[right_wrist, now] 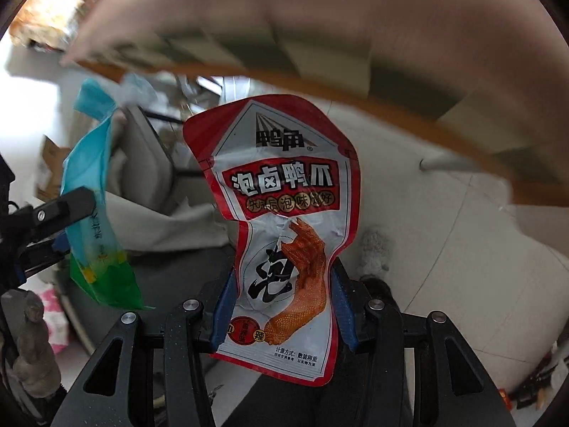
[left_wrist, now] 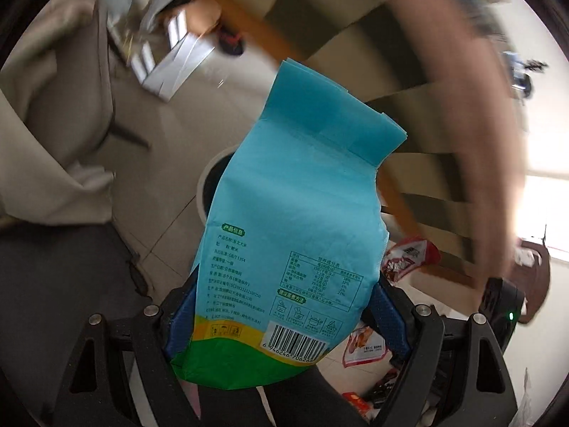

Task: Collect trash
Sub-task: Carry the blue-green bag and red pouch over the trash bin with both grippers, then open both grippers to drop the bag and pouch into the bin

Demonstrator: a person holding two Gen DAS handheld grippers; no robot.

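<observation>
Both arms are up off the floor with pale tile (left_wrist: 170,131) open below them, though the room is hemmed in: a beige sofa (left_wrist: 53,106) crowds one side and a staircase with a wooden rail (left_wrist: 245,21) sweeps across the far side, all of it smeared by motion. The left gripper (left_wrist: 284,315) is clamped on a blue-and-green rice bag (left_wrist: 291,220), its blue pads pinching the lower part so the folded top stands up; in the right wrist view the same bag (right_wrist: 94,206) hangs from that gripper at the left edge. The right gripper (right_wrist: 282,311) is closed on a red-and-white duck-feet snack pouch (right_wrist: 281,213), held upright by its narrow waist. A round white bin (left_wrist: 209,185) sits on the tile directly behind the rice bag, mostly hidden, its inside dark and unreadable. More red wrappers (left_wrist: 409,256) lie on the floor beside the left gripper, partly cut off by its fingers.
</observation>
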